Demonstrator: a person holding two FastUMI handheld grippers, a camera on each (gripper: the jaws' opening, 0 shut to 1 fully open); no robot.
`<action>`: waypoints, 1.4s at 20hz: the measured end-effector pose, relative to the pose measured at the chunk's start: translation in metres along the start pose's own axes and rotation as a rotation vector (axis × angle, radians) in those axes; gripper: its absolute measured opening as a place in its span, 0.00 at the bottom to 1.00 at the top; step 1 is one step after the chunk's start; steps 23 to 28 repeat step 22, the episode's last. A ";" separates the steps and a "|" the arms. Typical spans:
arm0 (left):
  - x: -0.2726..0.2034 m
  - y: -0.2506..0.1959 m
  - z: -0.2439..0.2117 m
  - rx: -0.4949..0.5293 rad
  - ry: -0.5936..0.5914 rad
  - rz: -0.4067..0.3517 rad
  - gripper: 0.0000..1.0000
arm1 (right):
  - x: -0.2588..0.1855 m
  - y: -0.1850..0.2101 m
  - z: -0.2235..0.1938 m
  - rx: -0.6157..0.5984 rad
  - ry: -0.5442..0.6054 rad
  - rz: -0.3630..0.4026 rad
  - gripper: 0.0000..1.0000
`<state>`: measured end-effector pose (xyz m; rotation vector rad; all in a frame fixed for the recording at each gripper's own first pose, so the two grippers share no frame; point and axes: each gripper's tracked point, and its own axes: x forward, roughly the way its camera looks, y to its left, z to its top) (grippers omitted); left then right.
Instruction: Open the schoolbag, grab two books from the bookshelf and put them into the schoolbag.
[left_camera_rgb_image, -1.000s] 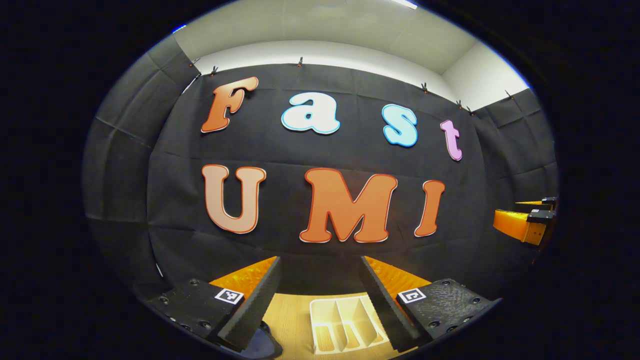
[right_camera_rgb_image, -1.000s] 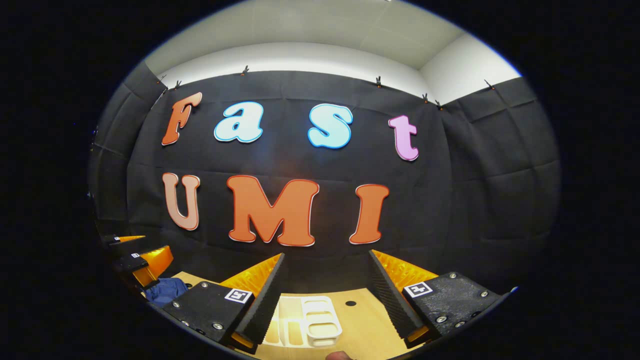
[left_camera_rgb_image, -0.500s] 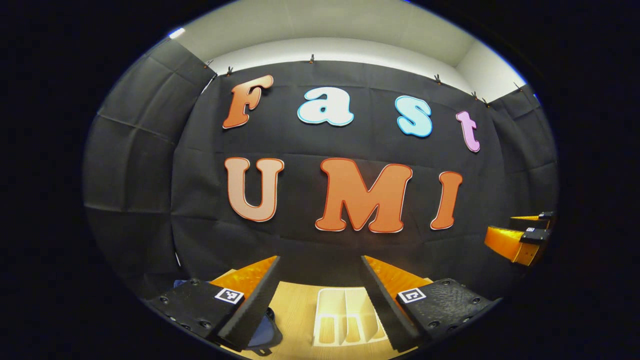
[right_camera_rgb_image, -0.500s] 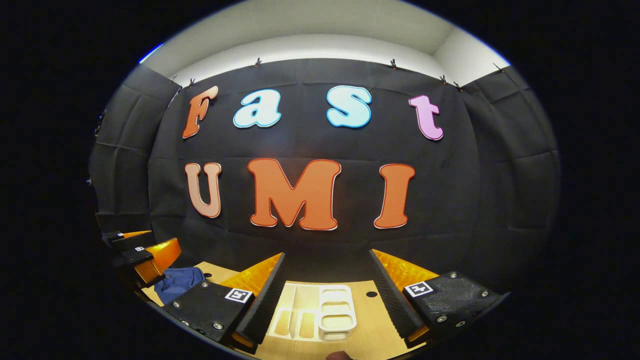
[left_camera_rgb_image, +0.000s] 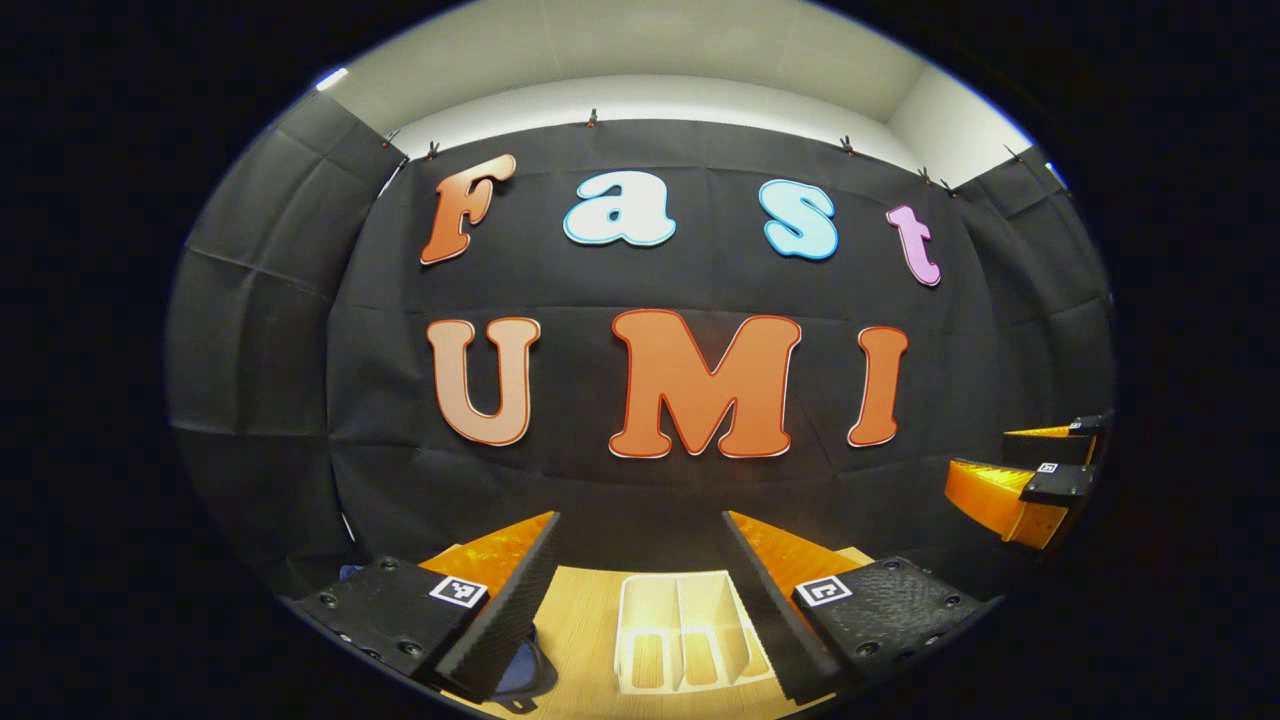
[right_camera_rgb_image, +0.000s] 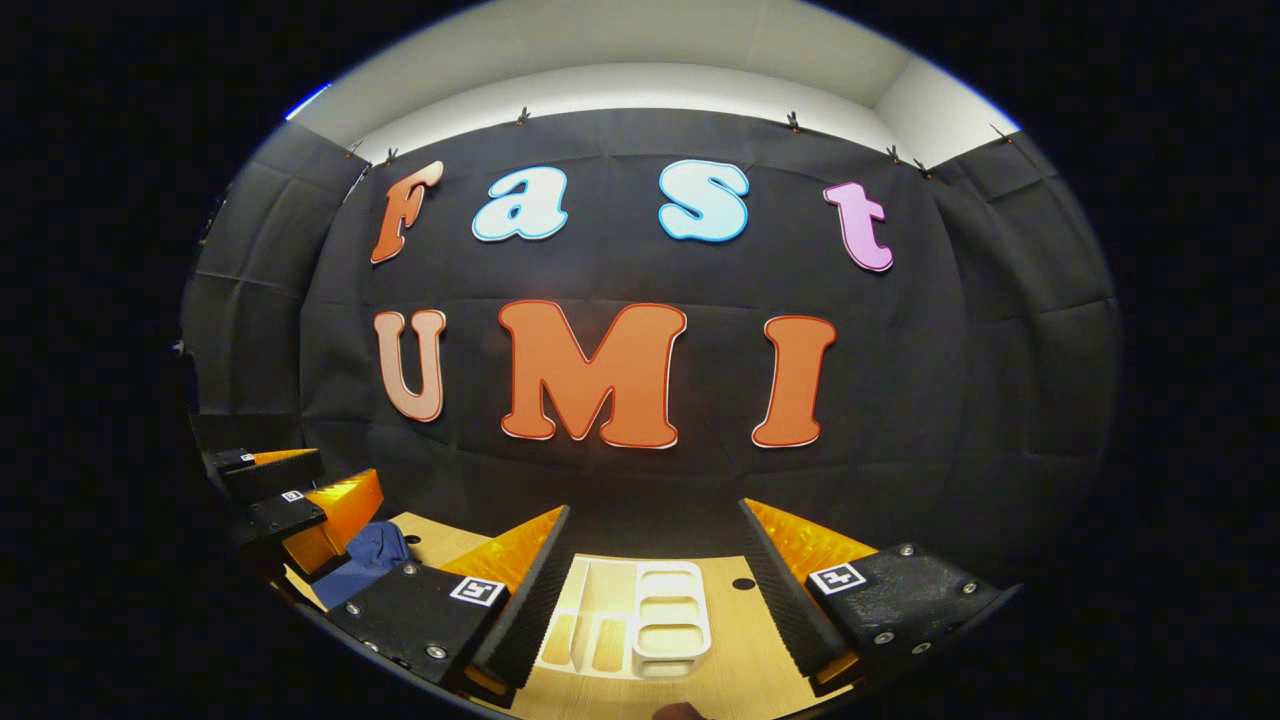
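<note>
In the left gripper view my left gripper is open and holds nothing, raised above the table and facing the booth wall. Beyond its fingers a white slotted bookshelf lies on the wooden table. A bit of the blue schoolbag peeks out under the left finger. My right gripper is open too, with the bookshelf below and beyond it. The schoolbag sits at the lower left, beside the left gripper. The right gripper hangs at the right edge, jaws apart.
The black cloth wall stands close behind the table's far edge. A small dark hole marks the tabletop to the right of the bookshelf.
Both views have tipped down a little, so more of the table, the bookshelf and the schoolbag shows. Both grippers stay open.
</note>
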<state>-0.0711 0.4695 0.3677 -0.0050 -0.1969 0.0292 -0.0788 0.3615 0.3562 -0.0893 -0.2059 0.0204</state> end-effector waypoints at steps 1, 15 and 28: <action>0.003 0.000 -0.002 -0.008 0.002 0.000 0.96 | -0.001 -0.002 -0.001 0.001 -0.005 -0.006 0.94; 0.009 -0.009 -0.008 0.013 0.010 -0.018 0.96 | 0.010 -0.003 -0.004 0.015 -0.014 -0.009 0.94; 0.005 -0.015 -0.015 0.031 0.014 -0.038 0.96 | 0.009 -0.007 -0.013 0.005 0.004 -0.021 0.94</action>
